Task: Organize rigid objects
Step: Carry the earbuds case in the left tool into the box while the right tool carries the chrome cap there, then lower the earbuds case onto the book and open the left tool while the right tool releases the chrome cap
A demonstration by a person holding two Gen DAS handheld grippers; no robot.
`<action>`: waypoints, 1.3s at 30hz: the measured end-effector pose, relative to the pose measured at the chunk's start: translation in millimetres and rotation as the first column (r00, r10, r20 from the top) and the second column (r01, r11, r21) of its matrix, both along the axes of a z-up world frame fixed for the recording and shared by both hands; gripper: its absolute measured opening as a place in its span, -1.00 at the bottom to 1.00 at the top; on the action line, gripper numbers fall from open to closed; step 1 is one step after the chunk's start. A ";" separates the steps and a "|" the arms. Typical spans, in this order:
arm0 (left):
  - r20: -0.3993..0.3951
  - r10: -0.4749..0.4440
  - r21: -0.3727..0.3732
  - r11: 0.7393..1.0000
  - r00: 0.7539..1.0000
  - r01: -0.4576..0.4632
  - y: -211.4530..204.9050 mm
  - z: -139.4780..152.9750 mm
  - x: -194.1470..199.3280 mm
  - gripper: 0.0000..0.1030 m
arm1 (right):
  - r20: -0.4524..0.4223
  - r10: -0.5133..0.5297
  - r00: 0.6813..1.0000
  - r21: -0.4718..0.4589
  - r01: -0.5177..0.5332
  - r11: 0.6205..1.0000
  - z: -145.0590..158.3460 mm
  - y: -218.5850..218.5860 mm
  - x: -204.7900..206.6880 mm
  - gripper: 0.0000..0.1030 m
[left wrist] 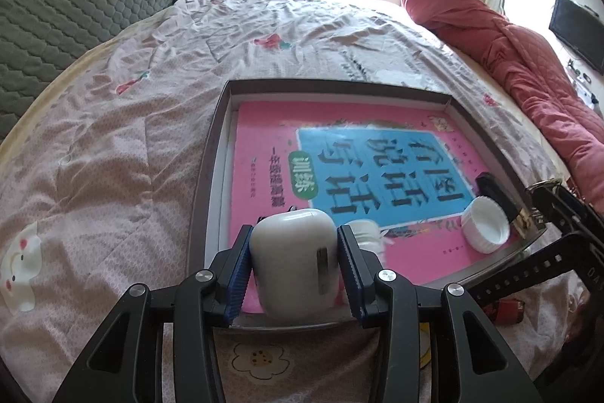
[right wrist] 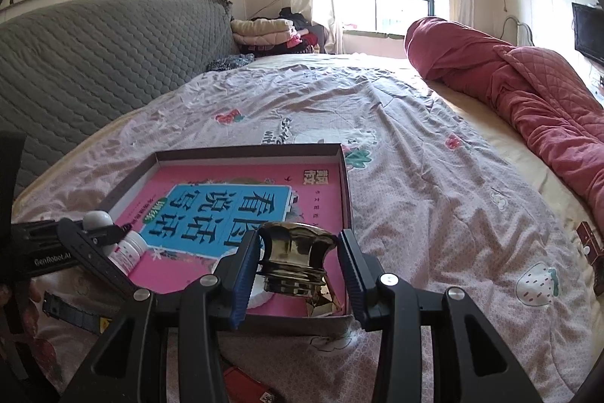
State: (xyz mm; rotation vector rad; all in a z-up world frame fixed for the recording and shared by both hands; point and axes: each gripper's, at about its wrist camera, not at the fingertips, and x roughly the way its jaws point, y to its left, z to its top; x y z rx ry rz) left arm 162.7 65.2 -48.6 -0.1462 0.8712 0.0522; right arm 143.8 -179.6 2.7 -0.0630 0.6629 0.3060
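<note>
Nearest, at 6 o'clock: left gripper (left wrist: pixel 293 265), blue-padded fingers clamped on a smooth white rounded plastic case (left wrist: pixel 292 263), held over the near edge of a shallow dark cardboard tray (left wrist: pixel 211 153). Right gripper (right wrist: pixel 298 269), fingers flanking a shiny gold metal cap (right wrist: pixel 296 255); contact on the right side not discernible. Inside the tray: pink softcover book with blue title panel (left wrist: pixel 264 138); white ribbed plastic lid (left wrist: pixel 485 227) at 3 o'clock. Beyond, at 12 o'clock: pink patterned quilted bedspread (left wrist: pixel 132 138).
</note>
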 end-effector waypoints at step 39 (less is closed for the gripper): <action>-0.004 0.000 -0.010 1.000 1.000 0.000 2.2 -4.0 -3.0 -0.13 | -0.073 0.068 0.995 -0.053 -0.072 0.996 -23.9 14.3 -1.5 -0.16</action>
